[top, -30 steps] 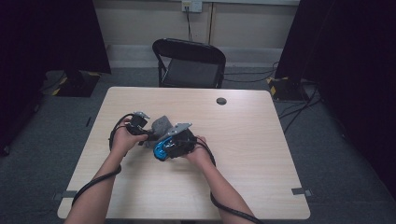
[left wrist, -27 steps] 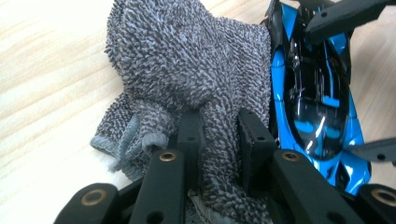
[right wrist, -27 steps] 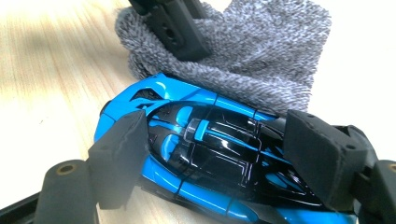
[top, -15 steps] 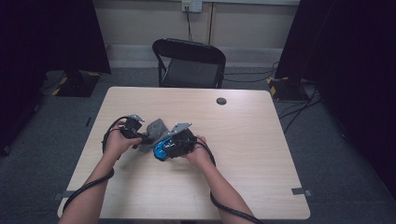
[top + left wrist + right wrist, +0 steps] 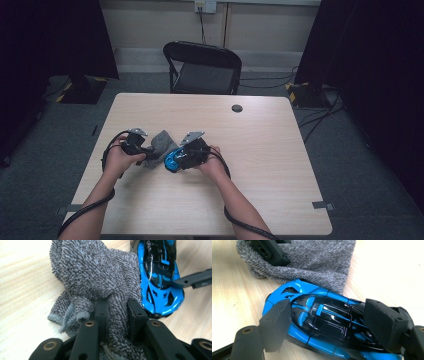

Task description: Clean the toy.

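Now, nearest the person on the wooden surface (image 5: 280, 190), the left gripper (image 5: 141, 150) has slid a little toward nine o'clock compared with a second ago, dragging the grey terry cloth (image 5: 100, 277) with it. In the left gripper view its jaws are clamped tight on a bunched fold of that cloth, the rest spreading up toward twelve o'clock. Just beside it, at three o'clock of the cloth, lies the blue and black toy car (image 5: 327, 325), touching the cloth's edge. The right gripper (image 5: 186, 156) has kept its place; in the right gripper view its jaws stand wide on either flank of the car, pads pressing the bodywork and holding it down. Judging from this, the cloth has just been drawn off or across the car in a wiping stroke, so the job looks part way through, with another pass likely. Farther off, toward twelve o'clock, a small dark disc (image 5: 237, 108) sits near the surface's far edge, and beyond it a black folding chair (image 5: 202, 67).
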